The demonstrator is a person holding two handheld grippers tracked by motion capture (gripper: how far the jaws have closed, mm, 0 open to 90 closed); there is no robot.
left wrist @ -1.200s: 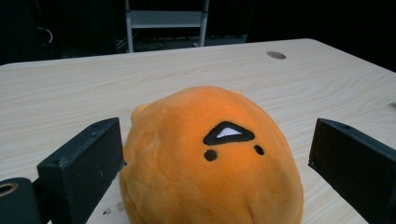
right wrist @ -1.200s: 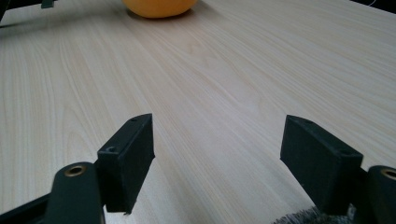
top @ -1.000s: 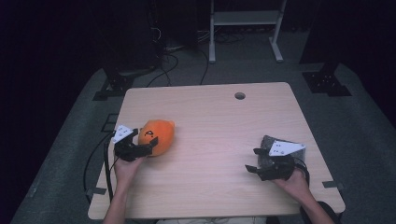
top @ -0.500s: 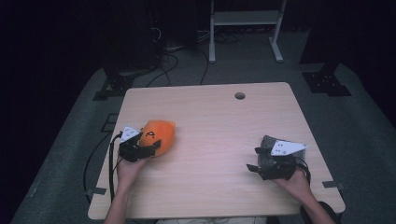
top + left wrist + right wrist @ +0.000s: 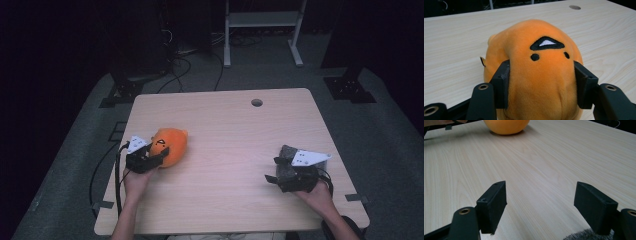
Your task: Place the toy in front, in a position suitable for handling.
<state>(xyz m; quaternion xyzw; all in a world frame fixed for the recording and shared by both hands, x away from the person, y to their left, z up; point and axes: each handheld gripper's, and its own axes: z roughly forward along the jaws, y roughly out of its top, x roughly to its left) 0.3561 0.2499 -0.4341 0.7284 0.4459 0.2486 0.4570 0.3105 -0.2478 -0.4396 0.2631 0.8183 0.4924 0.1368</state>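
An orange plush toy (image 5: 174, 141) with a stitched black face lies at the left of the wooden table (image 5: 225, 130). My left gripper (image 5: 158, 153) has just been closing and is now shut on it. In the left gripper view both pads (image 5: 503, 82) press into the sides of the plush toy (image 5: 541, 50), which bulges between them. My right gripper (image 5: 273, 170) rests at the right of the table and points left. Its jaws stand open over bare wood (image 5: 544, 197). Far off in the right gripper view is the plush toy (image 5: 506, 125).
A round cable hole (image 5: 257, 102) sits near the table's far edge. Grey fuzzy material (image 5: 584, 235) shows under the right gripper's jaw. Cables trail on the floor to the left, and a white metal stand (image 5: 262, 30) is behind the table.
The left gripper's jaws have closed from wide open onto the plush toy and squeezed its sides. Neither hand has shifted.
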